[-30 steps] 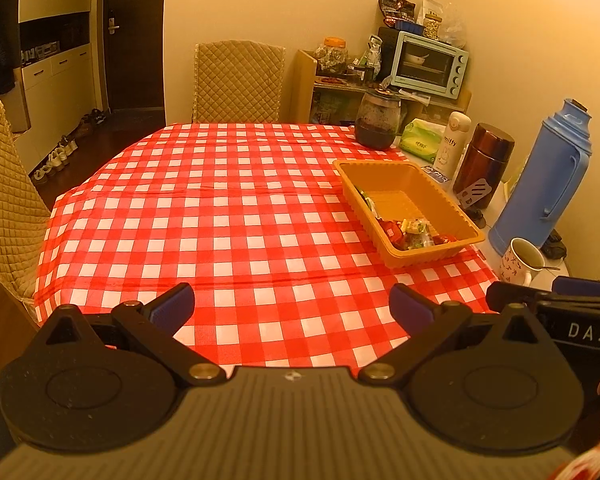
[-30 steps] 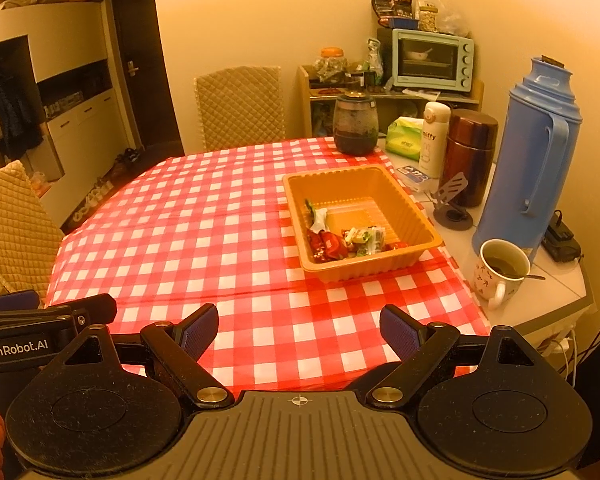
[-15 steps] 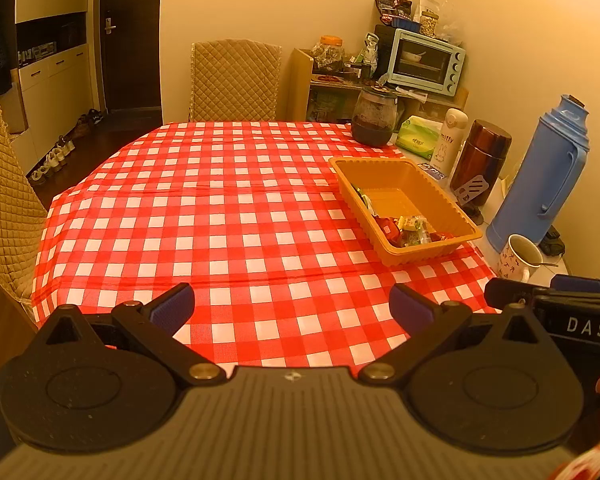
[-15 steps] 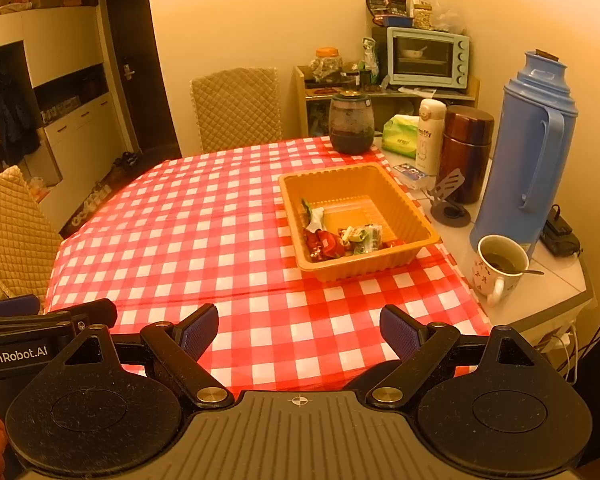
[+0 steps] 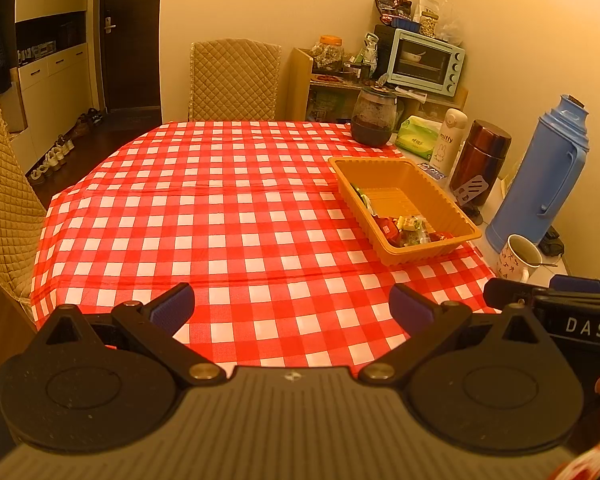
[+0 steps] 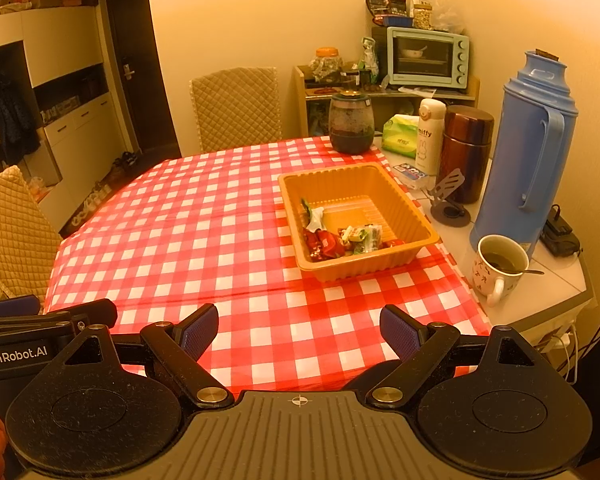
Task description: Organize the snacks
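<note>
An orange plastic tray (image 5: 466, 230) (image 6: 420, 224) sits on the right side of the red-checked table (image 5: 220, 216) (image 6: 188, 232). Several wrapped snacks (image 5: 410, 229) (image 6: 346, 240) lie in its near end. My left gripper (image 5: 291, 307) is open and empty above the table's near edge. My right gripper (image 6: 299, 330) is open and empty, also above the near edge, short of the tray. Each gripper shows at the other view's side: the right one in the left wrist view (image 5: 556, 300), the left one in the right wrist view (image 6: 40, 316).
A blue thermos (image 6: 528, 152), a mug with a spoon (image 6: 498, 266), a brown flask (image 6: 466, 152), a white bottle (image 6: 430, 136) and a dark glass jar (image 6: 351, 124) stand right of and behind the tray. Quilted chairs (image 5: 234, 80) (image 5: 4, 200) stand at the far and left sides.
Both grippers have drawn back slightly from the table, so the tray looks a little farther away. Both stay open and empty.
</note>
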Demonstrator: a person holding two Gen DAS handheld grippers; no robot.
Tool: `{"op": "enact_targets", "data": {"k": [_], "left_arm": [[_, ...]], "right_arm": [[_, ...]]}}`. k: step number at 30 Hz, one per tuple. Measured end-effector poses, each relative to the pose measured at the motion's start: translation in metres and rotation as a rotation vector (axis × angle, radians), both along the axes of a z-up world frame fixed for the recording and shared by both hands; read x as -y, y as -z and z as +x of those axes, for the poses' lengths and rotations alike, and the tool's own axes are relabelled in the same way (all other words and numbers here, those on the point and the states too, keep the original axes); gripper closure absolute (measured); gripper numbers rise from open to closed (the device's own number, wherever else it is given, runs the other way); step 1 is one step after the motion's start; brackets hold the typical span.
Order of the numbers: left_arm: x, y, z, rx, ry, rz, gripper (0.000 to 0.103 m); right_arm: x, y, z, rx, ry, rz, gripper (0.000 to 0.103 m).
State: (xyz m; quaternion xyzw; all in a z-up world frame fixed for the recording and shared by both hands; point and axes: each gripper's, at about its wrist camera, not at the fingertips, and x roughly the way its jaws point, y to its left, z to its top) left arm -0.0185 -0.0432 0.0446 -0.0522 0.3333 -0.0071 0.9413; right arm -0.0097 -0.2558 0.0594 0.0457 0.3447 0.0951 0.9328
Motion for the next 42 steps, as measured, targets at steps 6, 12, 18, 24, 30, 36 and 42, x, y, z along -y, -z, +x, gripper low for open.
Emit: {"op": "enact_targets", "data": {"k": [6, 12, 18, 24, 30, 36, 42], "left_arm": [[0.0, -0.0001, 0.0, 0.0, 0.0, 0.0, 0.0], [-0.0003, -0.0001, 0.0, 0.0, 0.001, -0.003, 0.0], [0.0002, 0.0002, 0.0001, 0.0, 0.001, -0.002, 0.0], [0.0008, 0.0003, 0.0003, 0.0, 0.001, -0.003, 0.0], [0.0021, 0.0007, 0.0006, -0.001, 0.003, -0.004, 0.0], [0.0025, 0.0008, 0.0007, 0.0, 0.004, -0.003, 0.0], [0.0037, 0.0015, 0.0014, -0.002, 0.006, -0.001, 0.0]], "right_arm": [[0.0004, 0.0003, 0.0, 0.0, 0.001, 0.0, 0.016], [0.0004, 0.0004, -0.0001, -0.001, 0.001, 0.0, 0.016], [0.0006, 0.0004, 0.0, -0.001, 0.001, 0.001, 0.016], [0.0007, 0.0007, 0.0, -0.001, 0.001, 0.001, 0.016], [0.0009, 0.0006, 0.0001, -0.001, 0.002, 0.001, 0.016], [0.0012, 0.0007, 0.0, -0.001, 0.002, 0.001, 0.016], [0.0015, 0.0009, 0.0003, -0.001, 0.002, 0.002, 0.016]]}}
